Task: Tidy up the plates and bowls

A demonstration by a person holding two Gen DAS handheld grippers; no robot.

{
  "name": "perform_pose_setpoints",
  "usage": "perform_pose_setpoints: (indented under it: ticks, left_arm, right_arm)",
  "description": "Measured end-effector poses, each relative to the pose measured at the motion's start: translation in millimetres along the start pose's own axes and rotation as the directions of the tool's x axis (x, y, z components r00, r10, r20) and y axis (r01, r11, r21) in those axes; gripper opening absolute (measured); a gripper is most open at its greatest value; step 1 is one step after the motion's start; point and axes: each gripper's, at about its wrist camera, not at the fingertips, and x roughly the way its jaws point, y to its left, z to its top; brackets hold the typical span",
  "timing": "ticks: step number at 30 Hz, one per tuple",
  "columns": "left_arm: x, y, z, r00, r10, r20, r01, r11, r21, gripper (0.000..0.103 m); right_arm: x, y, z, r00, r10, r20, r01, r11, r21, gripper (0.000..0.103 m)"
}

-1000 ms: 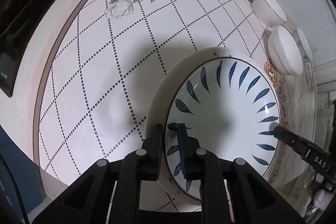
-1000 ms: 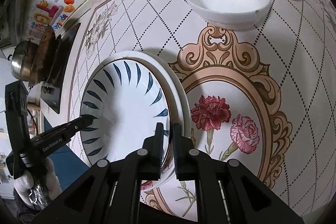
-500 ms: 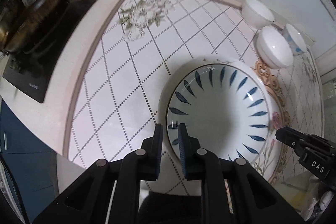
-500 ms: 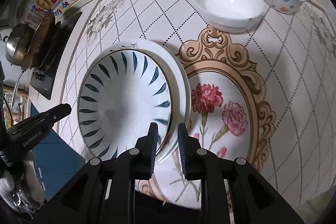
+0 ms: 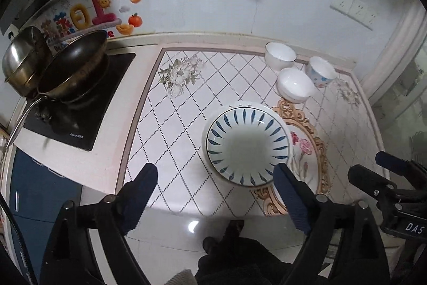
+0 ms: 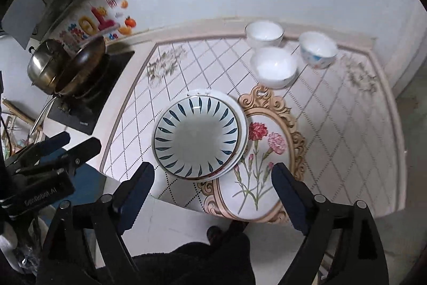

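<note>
The left tongs (image 5: 214,179) stood wide apart with nothing between them, held above the near edge of the table (image 5: 170,140). The right tongs (image 6: 212,178) were spread just as wide and likewise held nothing, also up over the near edge.

The blue-leaf plate (image 5: 248,144) lay on top of a white plate (image 5: 241,105), whose rim showed only along the far and left sides; the pair sat near the middle of the table, toward its near edge, overlapping the left side of the ornate flower medallion (image 5: 304,148) printed on the cloth.

Toward the far right corner stood three bowls close together: a white bowl (image 5: 280,55) nearest the back edge, a wider white bowl (image 5: 295,84) just in front of it, and a spotted bowl (image 5: 320,71) beside them to the right.

Off the table's left edge, a dark wok (image 5: 74,66) and a steel pot (image 5: 22,60) sat on a black cooktop (image 5: 88,124).
</note>
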Motion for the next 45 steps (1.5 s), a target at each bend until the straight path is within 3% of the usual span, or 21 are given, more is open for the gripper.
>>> perform_pose_setpoints:
  ticks: [6, 11, 16, 21, 25, 28, 35, 39, 45]
  left_arm:
    - [-34, 2, -18, 0.999, -0.039, 0.021, 0.039, 0.999, -0.005, 0.091]
    - [-46, 0, -27, 0.998, -0.051, 0.036, 0.051, 0.999, -0.001, 0.099]
    - [-38, -7, -24, 0.999, -0.036, 0.028, 0.036, 0.999, -0.013, 0.1]
    - [-14, -22, -3, 0.999, -0.022, 0.035, 0.023, 0.999, -0.033, 0.1]
    - [18, -45, 36, 0.998, 0.025, 0.065, -0.023, 0.999, -0.041, 0.1]
    - [58, -71, 72, 0.999, 0.014, 0.042, -0.012, 0.998, -0.062, 0.1]
    - [182, -122, 136, 0.993, -0.026, -0.119, 0.014, 0.995, -0.098, 0.094]
    - [239, -136, 152, 0.976, -0.036, -0.214, 0.013, 0.994, -0.108, 0.087]
    - [304, -147, 168, 0.948, -0.062, -0.312, 0.03, 0.994, -0.106, 0.085]
  right_arm:
    - [-43, 15, -25, 0.998, -0.03, 0.047, 0.03, 1.0, -0.003, 0.094]
    - [-66, 21, -44, 0.998, -0.034, 0.052, 0.033, 0.999, 0.014, 0.095]
    - [-64, 11, -46, 0.999, -0.008, 0.042, 0.007, 1.0, 0.027, 0.095]
    - [-47, -15, -25, 0.997, 0.073, 0.036, -0.075, 0.996, 0.053, 0.095]
    - [-16, -61, 13, 0.991, 0.125, 0.047, -0.129, 0.987, 0.095, 0.095]
    - [20, -101, 48, 0.99, 0.142, 0.015, -0.143, 0.98, 0.14, 0.095]
    - [115, -183, 127, 0.981, 0.178, -0.072, -0.161, 0.966, 0.202, 0.095]
    - [169, -210, 157, 0.971, 0.194, -0.138, -0.162, 0.964, 0.212, 0.095]
    - [231, -228, 184, 0.954, 0.215, -0.209, -0.166, 0.959, 0.231, 0.094]
